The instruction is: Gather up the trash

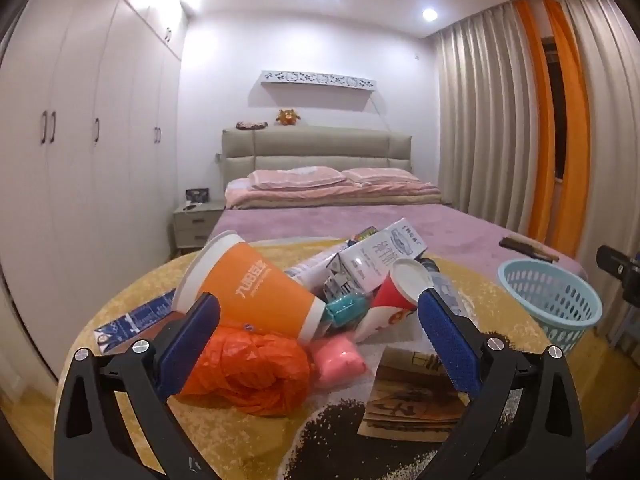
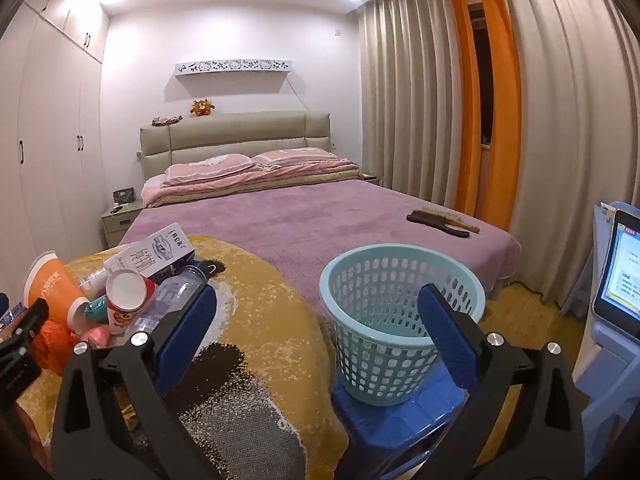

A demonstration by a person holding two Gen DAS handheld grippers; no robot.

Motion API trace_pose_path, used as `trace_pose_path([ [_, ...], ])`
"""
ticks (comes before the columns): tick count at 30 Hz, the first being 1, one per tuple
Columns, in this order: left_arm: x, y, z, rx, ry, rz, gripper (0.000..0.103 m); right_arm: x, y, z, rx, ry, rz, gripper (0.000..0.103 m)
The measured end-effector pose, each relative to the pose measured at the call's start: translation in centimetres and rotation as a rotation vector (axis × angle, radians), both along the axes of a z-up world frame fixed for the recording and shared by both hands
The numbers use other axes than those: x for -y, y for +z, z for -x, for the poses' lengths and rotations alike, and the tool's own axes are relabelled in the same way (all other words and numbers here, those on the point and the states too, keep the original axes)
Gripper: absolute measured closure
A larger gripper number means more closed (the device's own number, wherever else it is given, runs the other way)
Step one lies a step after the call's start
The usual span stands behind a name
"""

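A pile of trash lies on a round yellow-covered table (image 1: 132, 292): a tipped orange paper cup (image 1: 256, 292), a crumpled orange plastic bag (image 1: 248, 372), a pink packet (image 1: 340, 360), a red paper cup (image 1: 400, 288), a white milk carton (image 1: 380, 256) and a brown paper bag (image 1: 412, 396). My left gripper (image 1: 316, 320) is open, its fingers on either side of the pile. My right gripper (image 2: 316, 312) is open and empty before a light blue basket (image 2: 396, 320) on a blue stool (image 2: 400, 416). The basket also shows in the left wrist view (image 1: 556, 300).
A bed with a purple cover (image 2: 304, 216) lies behind the table, with a hairbrush (image 2: 444, 222) on it. White wardrobes (image 1: 80, 132) stand on the left, curtains (image 2: 440, 92) on the right. A lit screen (image 2: 620, 268) stands at the far right.
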State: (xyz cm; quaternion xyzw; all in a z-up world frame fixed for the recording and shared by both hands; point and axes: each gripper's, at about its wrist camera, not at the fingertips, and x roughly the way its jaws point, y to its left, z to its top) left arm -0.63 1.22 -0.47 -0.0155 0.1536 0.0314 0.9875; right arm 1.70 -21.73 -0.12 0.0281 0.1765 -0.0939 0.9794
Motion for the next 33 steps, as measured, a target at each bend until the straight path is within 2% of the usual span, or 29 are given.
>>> trace_pose_path([
  [2,-0.6,-0.3,-0.5,0.005,0.0,0.019,0.007,0.0,-0.1,-0.1,0.003,-0.005,0.003,0.007],
  [6,-0.4,-0.3,-1.3,0.019,-0.002,0.003,0.007,0.2,-0.1,-0.2,0.008,-0.011,0.0,0.007],
  [10,0.4,-0.2,0.5,0.057,-0.005,-0.006,0.007,0.1,-0.2,-0.3,0.011,-0.014,-0.001,0.007],
  [33,0.1,-0.4,0.3,0.067,-0.001,0.006,0.007,0.1,-0.2,0.2,0.02,-0.019,-0.001,0.007],
])
